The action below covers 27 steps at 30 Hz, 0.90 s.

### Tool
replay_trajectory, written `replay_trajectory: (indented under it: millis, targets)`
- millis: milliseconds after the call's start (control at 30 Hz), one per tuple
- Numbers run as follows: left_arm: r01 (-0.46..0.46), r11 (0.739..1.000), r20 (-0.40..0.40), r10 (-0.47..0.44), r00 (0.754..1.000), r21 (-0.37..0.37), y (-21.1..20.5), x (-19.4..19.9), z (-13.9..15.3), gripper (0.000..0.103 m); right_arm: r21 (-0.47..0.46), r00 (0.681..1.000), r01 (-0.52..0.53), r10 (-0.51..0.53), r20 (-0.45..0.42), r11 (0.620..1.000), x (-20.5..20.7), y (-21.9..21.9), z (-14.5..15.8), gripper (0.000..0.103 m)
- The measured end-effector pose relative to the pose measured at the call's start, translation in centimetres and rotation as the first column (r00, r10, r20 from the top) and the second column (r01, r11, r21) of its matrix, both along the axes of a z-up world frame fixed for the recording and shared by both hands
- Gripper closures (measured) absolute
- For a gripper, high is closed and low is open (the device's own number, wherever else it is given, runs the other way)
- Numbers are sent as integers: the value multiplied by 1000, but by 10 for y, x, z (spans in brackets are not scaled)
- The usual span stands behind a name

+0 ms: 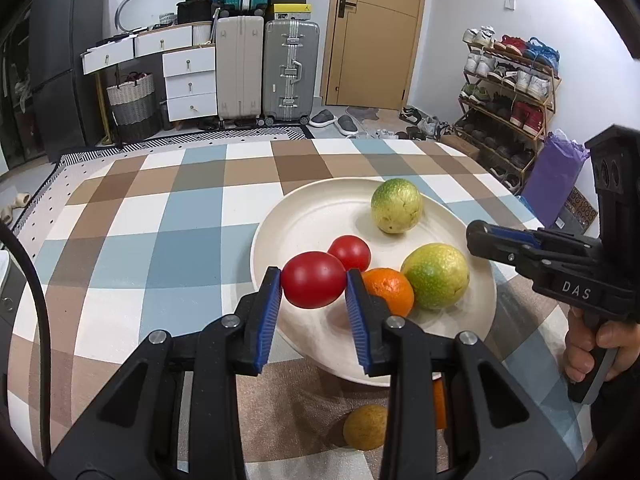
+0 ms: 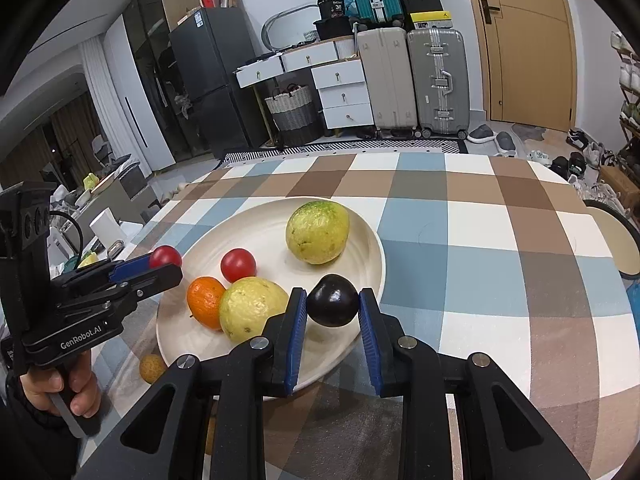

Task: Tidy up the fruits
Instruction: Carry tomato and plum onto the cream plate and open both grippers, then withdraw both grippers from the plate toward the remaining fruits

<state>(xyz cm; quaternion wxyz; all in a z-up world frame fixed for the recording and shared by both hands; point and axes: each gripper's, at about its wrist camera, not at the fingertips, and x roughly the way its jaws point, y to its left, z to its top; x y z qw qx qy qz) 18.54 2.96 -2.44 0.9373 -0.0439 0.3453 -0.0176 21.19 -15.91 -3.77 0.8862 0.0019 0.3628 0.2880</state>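
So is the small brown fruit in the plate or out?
Out: the small brown fruit lies on the tablecloth, just off the plate rim.

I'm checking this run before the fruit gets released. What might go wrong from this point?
The left gripper holds a red tomato over the plate rim; dropped there, it may roll onto the tablecloth. The right gripper holds a dark plum close beside a yellow-green fruit; setting it down could nudge that and the orange.
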Motion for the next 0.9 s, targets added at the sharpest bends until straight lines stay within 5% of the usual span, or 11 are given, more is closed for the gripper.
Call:
replay_trajectory:
  millis: [633, 700, 900]
  targets:
    - [-2, 1000, 9, 2, 1000, -12, -2, -2, -3, 73, -13, 1000, 5, -4, 17, 1000, 1, 0, -1, 70]
    - [-10, 1000, 12, 10, 1000, -15, -1, -2, -2, 67, 6, 1000, 5, -5, 22, 1000, -1, -3, 1, 66]
    - [-39, 999, 60, 40, 997, -19, 4, -16, 7, 23, 14, 998, 8, -9, 63, 1000, -9, -7, 9, 51]
